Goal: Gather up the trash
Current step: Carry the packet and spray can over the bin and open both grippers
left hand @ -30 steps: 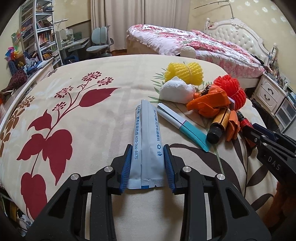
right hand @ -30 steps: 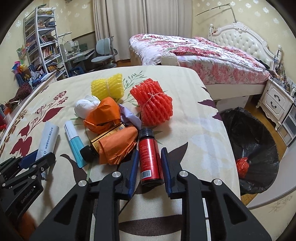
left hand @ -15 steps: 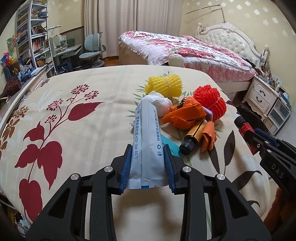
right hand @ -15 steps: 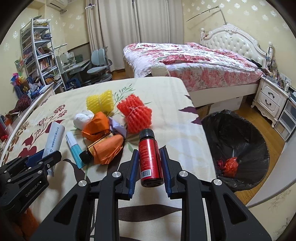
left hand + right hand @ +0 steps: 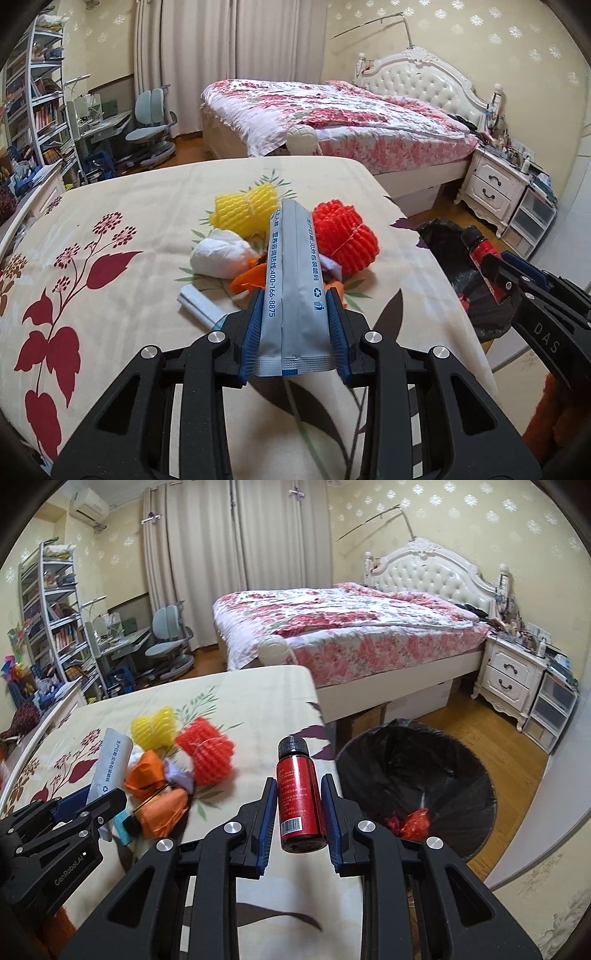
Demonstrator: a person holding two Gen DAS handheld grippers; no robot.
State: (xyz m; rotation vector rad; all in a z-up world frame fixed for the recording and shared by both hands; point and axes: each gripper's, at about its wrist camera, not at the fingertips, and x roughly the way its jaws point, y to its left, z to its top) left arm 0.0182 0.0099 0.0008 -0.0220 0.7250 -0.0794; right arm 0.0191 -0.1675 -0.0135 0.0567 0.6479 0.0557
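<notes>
Above the floral tabletop (image 5: 110,206), the left tongs (image 5: 295,306) clench a grey sachet (image 5: 295,280) and the right tongs (image 5: 298,797) clench a red bottle (image 5: 298,794). Between them lie 2 foam nets, yellow (image 5: 245,210) and red (image 5: 345,236), plus orange wrappers (image 5: 147,775). Beside the tabletop's edge stands a black-lined bin (image 5: 417,768).

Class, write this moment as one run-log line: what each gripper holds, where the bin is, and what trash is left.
left gripper: shut on pouch | right gripper: shut on red bottle | bin: on floor beside bed, open | left on bedspread: foam nets, wrappers
</notes>
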